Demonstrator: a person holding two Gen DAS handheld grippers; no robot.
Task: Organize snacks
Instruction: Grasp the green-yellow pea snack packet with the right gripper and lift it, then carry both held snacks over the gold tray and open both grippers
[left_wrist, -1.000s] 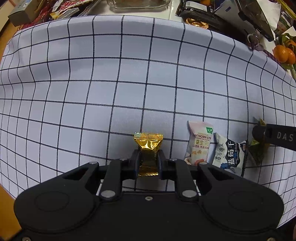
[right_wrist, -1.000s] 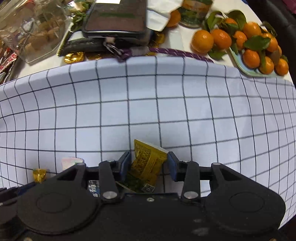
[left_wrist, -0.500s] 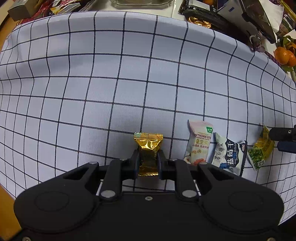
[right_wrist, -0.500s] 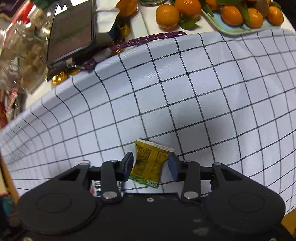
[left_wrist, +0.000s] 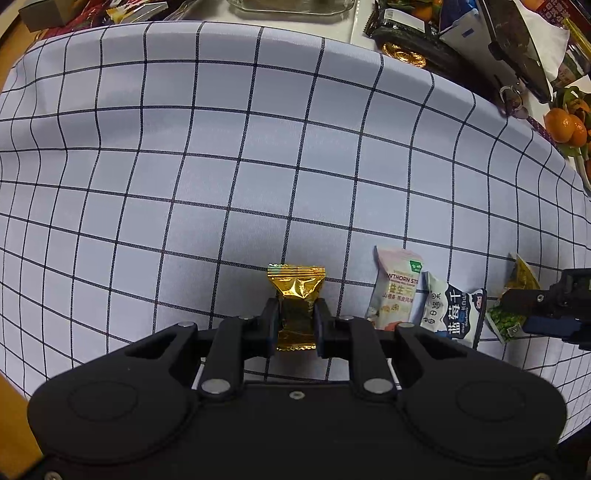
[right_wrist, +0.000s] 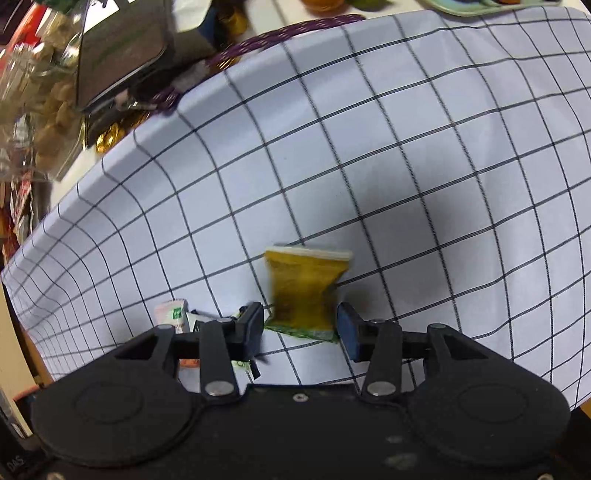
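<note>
1. My left gripper (left_wrist: 295, 317) is clamped on the gold foil snack (left_wrist: 296, 291), low over the checked cloth (left_wrist: 221, 155)
2. My right gripper (right_wrist: 300, 325) is opening; the yellow-green packet (right_wrist: 304, 291) sits between its jaws, beside the pink packet (left_wrist: 397, 288) and blue-white packet (left_wrist: 452, 310)

On the checked cloth (left_wrist: 258, 147), three packets (left_wrist: 397, 288) lie side by side, right of the foil sweet (left_wrist: 295, 284).

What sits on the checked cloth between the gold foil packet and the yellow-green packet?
Two packets side by side: the pink hawthorn packet and the blue-white packet. The left wrist view shows it.
</note>
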